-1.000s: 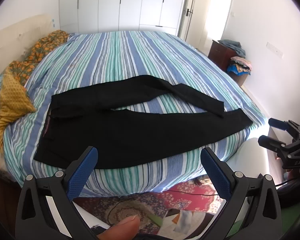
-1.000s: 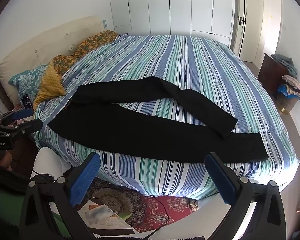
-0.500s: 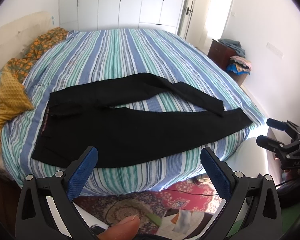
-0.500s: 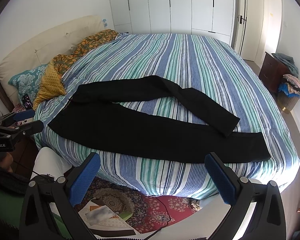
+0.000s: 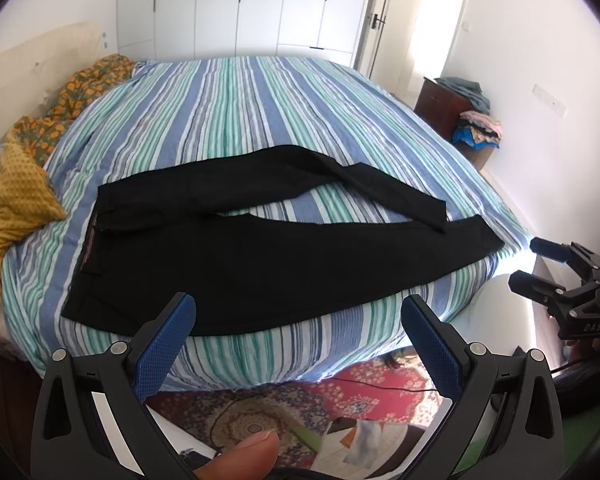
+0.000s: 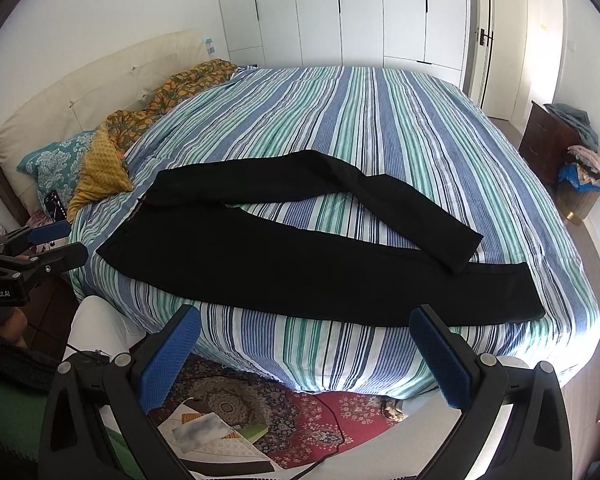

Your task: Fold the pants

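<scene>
Left wrist view shows my left gripper (image 5: 296,316) with its blue textured pads (image 5: 162,350) spread wide and nothing between them, hanging short of the near edge of the bed with the blue, green and white striped cover (image 5: 236,120). The long black fabric pants (image 5: 260,256) lie flat across that cover, apart from both of my grippers: waistband toward the yellow knitted cushion (image 5: 18,200) on the left, the nearer leg stretched straight to the right, the farther leg bent so its hem rests on the nearer leg close to the cuff. My right gripper (image 5: 540,262) shows at the right edge, beyond the bed's corner, jaws parted. From the right wrist view, that same gripper (image 6: 304,322) is wide open and empty, also short of the bed's edge, above the red patterned rug (image 6: 320,420). White wardrobe doors (image 6: 360,12) stand behind the bed.
</scene>
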### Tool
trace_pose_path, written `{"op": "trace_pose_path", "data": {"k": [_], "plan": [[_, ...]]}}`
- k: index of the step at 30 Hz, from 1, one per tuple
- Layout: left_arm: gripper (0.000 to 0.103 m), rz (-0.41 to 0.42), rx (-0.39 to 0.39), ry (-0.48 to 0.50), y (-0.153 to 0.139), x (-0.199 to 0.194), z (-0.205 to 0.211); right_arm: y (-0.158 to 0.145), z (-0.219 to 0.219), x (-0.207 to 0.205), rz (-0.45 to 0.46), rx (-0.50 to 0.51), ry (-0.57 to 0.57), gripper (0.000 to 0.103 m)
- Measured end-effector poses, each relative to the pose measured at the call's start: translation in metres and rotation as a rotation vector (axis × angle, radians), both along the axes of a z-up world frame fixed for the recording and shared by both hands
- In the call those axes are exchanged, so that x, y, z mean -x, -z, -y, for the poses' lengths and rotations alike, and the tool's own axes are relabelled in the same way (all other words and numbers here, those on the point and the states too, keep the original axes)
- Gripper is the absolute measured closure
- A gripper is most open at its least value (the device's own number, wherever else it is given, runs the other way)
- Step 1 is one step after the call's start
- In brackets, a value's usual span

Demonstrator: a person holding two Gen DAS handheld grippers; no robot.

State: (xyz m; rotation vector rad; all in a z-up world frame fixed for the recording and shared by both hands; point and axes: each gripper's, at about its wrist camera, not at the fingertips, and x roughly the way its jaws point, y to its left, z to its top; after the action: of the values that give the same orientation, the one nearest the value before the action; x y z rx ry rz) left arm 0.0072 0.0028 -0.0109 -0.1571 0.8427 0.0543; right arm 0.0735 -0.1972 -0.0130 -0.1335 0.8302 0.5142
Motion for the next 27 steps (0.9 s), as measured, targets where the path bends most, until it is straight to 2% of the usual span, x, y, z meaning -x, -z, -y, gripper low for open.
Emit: {"op": "trace_pose_path", "data": {"k": [13,27], "plan": [[0.001,-0.009,0.030,0.003,-0.0015,-0.0014,0.0030,-0.0002,0.0010,0.0016,0.009,-0.005,0.003,0.000],[0.001,0.006,0.016,0.003,-0.0007,-0.0008,0.0052,0.0015,0.0025,0.0015,0.004,-0.014,0.006,0.000]]}}
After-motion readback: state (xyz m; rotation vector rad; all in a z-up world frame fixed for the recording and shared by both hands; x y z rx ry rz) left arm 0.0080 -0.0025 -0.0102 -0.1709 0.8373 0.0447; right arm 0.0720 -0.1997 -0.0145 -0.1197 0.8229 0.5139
